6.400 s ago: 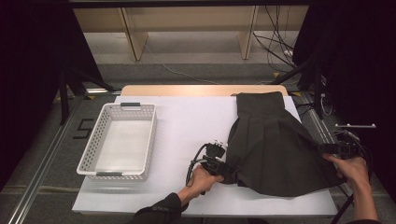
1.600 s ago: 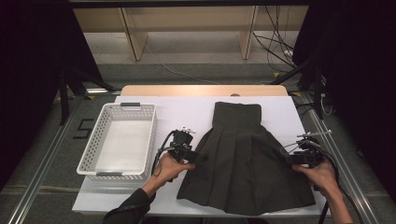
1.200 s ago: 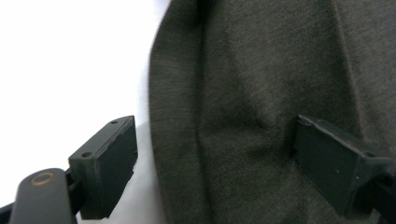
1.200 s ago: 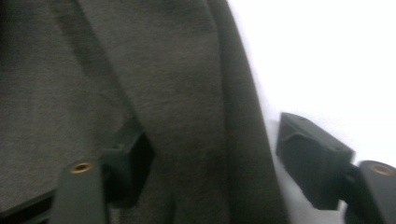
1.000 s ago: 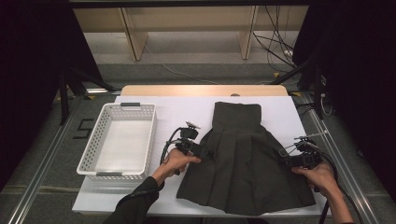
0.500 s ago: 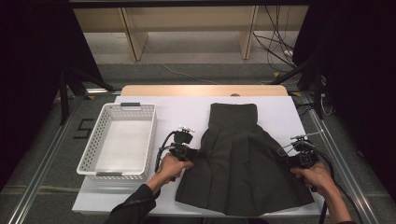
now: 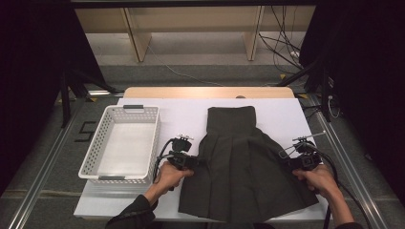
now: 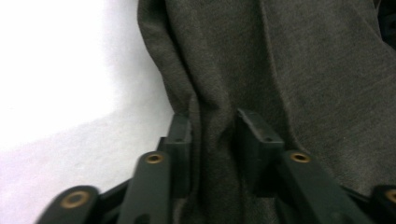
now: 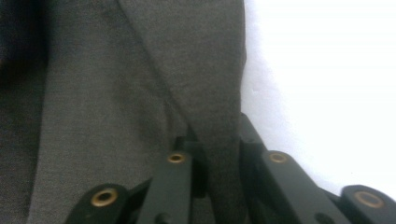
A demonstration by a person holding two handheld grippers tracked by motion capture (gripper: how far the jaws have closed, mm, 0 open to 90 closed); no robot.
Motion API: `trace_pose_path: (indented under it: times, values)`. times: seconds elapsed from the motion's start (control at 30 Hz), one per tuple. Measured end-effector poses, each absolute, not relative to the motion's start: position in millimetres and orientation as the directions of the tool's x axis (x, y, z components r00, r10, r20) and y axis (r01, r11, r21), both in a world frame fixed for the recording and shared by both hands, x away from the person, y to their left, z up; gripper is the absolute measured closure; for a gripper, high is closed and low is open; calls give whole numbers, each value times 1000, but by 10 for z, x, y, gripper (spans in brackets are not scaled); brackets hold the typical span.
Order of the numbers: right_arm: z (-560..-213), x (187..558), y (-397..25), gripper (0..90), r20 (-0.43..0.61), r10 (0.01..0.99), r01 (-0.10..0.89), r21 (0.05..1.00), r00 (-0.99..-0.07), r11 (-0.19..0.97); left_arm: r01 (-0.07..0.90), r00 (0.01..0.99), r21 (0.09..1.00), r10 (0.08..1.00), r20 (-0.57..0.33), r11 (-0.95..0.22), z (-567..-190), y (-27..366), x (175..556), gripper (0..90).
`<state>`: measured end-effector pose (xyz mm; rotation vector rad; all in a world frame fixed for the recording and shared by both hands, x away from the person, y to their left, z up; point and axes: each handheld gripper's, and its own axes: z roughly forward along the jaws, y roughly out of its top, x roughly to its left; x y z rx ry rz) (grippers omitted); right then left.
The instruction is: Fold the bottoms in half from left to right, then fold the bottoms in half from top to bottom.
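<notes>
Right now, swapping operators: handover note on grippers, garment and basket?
Left gripper: shut on the left edge of the dark skirt; its own view shows cloth pinched between the fingers.
Right gripper: shut on the skirt's right edge, a fold clamped between its fingers.
Skirt lies spread flat on the white table, waistband at the far end, hem toward the person.
White basket stands to the left, nothing in it.
Done: skirt laid out. Probably left: fold it and, I'd guess, put it in the basket.
</notes>
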<state>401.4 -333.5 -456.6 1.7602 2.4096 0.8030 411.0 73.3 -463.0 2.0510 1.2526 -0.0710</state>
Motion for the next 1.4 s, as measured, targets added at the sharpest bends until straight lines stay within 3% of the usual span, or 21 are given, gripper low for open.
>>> trace_pose_path:
  times: [0.1,0.27,0.43,0.8,1.4]
  values:
    - [-4559,3997,-3360,583,266,901,873,445,-343,200,795,528,539,755,-390,-278,-4599,730,4113,517]
    - [-4439,3918,-3412,411,220,922,815,560,-320,149,784,539,544,763,-357,-300,-4525,726,4115,376]
    - [-4371,3860,-3412,362,229,920,773,624,-318,112,771,549,569,753,-364,-287,-4414,774,4131,325]
    - [-4289,3818,-3148,225,221,891,723,673,-398,156,736,549,642,743,-382,-214,-4265,847,4222,208]
    - [-4301,3831,-3019,196,211,878,711,679,-429,185,768,495,622,757,-426,-152,-4381,741,4571,185]
